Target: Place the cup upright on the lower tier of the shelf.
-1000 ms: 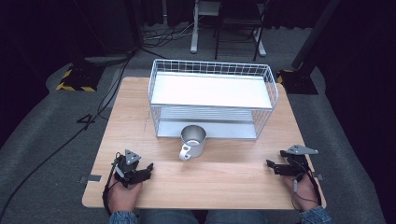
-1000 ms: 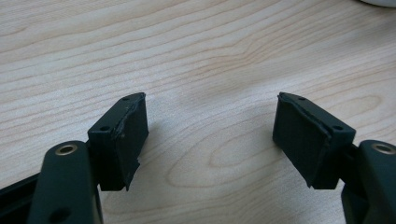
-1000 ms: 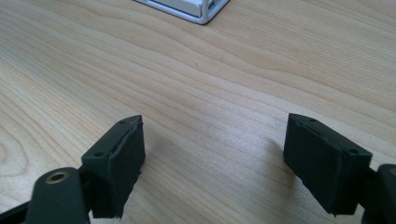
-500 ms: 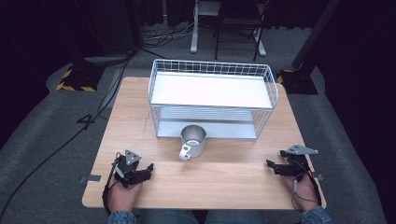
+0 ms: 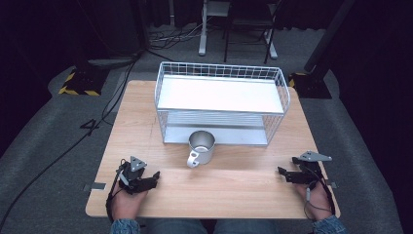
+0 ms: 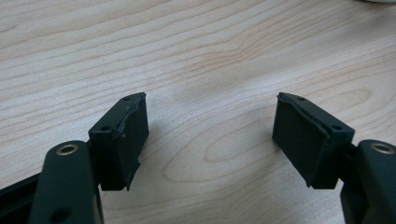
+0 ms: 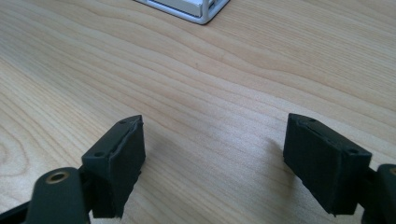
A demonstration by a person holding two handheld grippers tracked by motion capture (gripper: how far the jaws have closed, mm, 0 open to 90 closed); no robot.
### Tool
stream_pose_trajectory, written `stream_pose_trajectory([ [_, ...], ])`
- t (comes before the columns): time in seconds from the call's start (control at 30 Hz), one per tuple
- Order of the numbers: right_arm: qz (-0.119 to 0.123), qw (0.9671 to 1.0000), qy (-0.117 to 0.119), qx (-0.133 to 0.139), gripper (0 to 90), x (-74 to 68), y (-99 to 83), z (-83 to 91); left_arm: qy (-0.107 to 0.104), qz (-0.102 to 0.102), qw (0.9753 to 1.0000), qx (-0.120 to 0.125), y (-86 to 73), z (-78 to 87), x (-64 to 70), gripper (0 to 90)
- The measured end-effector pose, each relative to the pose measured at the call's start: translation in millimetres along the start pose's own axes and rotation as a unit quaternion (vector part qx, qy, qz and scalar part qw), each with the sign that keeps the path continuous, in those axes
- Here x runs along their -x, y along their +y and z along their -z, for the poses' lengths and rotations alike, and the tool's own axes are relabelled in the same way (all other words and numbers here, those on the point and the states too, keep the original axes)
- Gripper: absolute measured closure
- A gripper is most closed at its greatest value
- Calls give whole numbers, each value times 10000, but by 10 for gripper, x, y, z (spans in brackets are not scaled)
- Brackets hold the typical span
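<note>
A pale wooden table (image 5: 243, 187), black-and-yellow hazard tape (image 5: 78, 91) and cables (image 5: 182, 41) on the grey floor (image 5: 44, 161) beyond.

Metal mug (image 5: 202, 145) upright, handle toward person, touching rack (image 5: 221, 105).

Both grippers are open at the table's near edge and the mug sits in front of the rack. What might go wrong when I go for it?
The mug stands close against the wire rack, so a wide approach by the left gripper or right gripper may hit the wires. Its handle points toward you; bumping it might spin or tip the mug.
</note>
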State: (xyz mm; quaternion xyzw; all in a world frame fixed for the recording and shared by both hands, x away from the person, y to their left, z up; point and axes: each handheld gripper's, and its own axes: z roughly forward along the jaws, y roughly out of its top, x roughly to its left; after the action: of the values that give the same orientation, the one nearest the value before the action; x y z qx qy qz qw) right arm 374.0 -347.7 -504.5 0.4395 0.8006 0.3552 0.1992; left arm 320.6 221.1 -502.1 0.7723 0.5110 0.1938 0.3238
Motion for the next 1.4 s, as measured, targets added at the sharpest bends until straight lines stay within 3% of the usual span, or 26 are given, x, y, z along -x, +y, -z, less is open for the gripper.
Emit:
stream_pose_trajectory([
  [0.23,-2,10000,2,1,209,0,0,0,-37,182,9992,353,3,101,72,292],
  [0.47,-1,10000,1,-1,210,0,0,0,-187,280,9975,626,157,208,229,305],
  [0.83,-4,10000,-1,4,210,-1,0,-1,-308,205,9955,877,360,302,452,311],
  [1.23,-3,10000,2,1,210,0,0,0,-441,169,9927,1109,579,264,711,314],
  [1.4,-2,10000,2,0,209,0,0,0,-600,171,9913,1162,639,197,786,312],
])
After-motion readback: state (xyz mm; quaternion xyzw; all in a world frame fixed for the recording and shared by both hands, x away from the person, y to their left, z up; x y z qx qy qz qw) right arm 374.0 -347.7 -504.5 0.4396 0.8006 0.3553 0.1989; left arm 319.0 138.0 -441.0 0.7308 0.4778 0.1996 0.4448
